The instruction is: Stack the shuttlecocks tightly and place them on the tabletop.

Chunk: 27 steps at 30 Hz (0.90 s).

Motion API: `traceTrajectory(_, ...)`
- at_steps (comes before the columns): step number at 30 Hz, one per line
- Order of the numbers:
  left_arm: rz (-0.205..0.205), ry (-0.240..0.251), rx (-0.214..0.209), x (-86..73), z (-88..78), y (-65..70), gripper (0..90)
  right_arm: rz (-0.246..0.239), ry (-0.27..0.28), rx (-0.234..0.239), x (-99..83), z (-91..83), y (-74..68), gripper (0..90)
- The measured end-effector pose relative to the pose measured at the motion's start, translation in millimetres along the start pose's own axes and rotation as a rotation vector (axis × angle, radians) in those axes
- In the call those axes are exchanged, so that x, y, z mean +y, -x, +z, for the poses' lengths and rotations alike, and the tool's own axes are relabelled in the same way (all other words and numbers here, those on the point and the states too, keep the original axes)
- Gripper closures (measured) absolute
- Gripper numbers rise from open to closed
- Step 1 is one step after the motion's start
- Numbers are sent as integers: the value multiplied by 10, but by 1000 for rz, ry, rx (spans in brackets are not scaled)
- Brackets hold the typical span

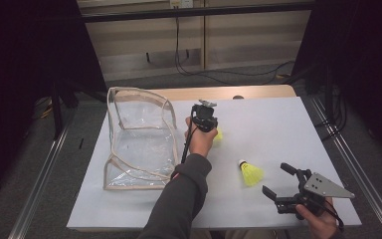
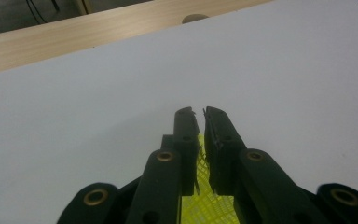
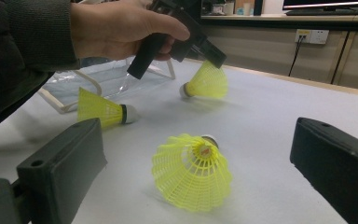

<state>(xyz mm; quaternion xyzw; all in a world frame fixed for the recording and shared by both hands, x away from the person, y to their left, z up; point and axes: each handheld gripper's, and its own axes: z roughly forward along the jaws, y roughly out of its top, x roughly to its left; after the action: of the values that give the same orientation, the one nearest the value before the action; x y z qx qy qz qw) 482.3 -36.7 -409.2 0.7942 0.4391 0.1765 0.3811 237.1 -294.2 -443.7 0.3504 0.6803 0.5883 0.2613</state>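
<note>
High view showed the left gripper pinching the skirt of a yellow shuttlecock at mid-table, beside the clear bag. Its jaws were nearly closed on the mesh. The right gripper stood wide open near another shuttlecock. No writing could be read.

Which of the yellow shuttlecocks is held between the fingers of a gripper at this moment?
The shuttlecock under the left gripper, beside the clear bag: its fingers pinch the yellow skirt. The other two lie free on the table, one before the open right gripper.
</note>
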Motion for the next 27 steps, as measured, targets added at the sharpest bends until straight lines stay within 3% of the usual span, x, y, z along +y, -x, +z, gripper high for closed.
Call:
traceTrajectory(6,36,-17,5,6,-21,19,900,2,2,1,1,-2,-2,23)
traceTrajectory(13,38,-30,37,12,-59,0,900,-1,1,1,1,-3,-2,24)
traceTrajectory(27,33,-44,56,-22,-57,-6,900,0,2,3,2,-6,-3,23)
